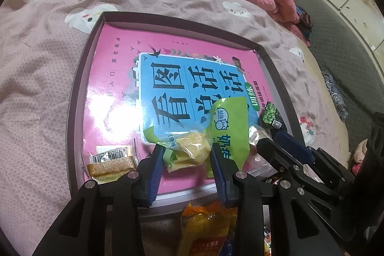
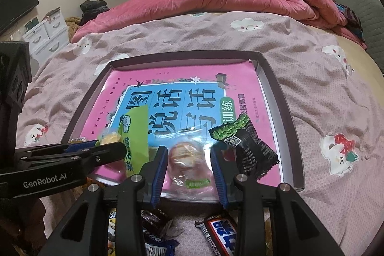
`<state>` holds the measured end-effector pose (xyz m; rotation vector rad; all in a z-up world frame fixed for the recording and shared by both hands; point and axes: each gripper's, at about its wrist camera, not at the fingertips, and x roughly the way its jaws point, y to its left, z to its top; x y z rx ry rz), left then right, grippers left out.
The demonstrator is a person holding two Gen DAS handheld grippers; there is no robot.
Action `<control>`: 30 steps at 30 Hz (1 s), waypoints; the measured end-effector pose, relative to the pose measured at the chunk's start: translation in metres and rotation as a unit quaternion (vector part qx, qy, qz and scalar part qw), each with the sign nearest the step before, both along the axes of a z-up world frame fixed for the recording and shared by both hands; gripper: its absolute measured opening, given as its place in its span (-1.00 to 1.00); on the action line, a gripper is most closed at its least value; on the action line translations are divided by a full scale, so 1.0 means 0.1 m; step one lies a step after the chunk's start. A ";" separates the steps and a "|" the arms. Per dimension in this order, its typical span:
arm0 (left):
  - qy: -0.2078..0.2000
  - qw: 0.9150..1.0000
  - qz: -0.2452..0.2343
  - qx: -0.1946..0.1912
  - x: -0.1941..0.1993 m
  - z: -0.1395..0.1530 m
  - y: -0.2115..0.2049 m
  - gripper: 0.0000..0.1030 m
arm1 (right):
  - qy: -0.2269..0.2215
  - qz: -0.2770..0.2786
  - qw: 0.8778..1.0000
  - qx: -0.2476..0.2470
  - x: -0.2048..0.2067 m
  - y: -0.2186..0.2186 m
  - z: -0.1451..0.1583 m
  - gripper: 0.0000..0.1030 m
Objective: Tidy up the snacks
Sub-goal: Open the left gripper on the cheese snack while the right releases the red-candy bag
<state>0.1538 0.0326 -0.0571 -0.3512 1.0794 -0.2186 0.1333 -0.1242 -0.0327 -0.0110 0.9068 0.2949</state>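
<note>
Loose wrappers crowd the bedspread right under both tools: an orange packet (image 1: 204,227) by the left one, a dark candy bar (image 2: 222,233) by the right, none of them sorted into the tray (image 2: 276,85) yet. Up on the tray, which sits on the bed with a pink book (image 2: 168,80) lying flat inside it, things are busier. Left gripper (image 1: 187,155) has its blue pads either side of a green milk-candy packet (image 1: 228,126) at the near edge of the book, the clear end with the yellow sweet between them; the jaws stand narrowly apart, and I can't tell whether they're pinching the film or just bracketing it. Right gripper (image 2: 189,157) is the same story around a clear wrapped pastry (image 2: 189,160), near the tray's front rim, pads close on both sides, contact not certain. A black-and-green packet (image 2: 249,148) lies just beside it, and a gold-wrapped sweet (image 1: 110,162) sits in the near left corner. My read: all of this is feather-light, crinkly and slick, and the pastry will crush, so take the sealed film ends gently, not the filling.
</note>
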 end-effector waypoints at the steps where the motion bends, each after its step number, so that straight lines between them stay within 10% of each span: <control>1: -0.001 1.000 0.000 0.000 0.01 0.00 0.00 -0.20 | -0.001 0.000 1.000 -0.001 -0.01 0.00 0.01 -0.28; 30: -0.022 1.000 0.008 0.007 -0.20 0.33 0.06 0.37 | -0.036 -0.014 0.999 0.009 -0.18 -0.16 0.34 0.03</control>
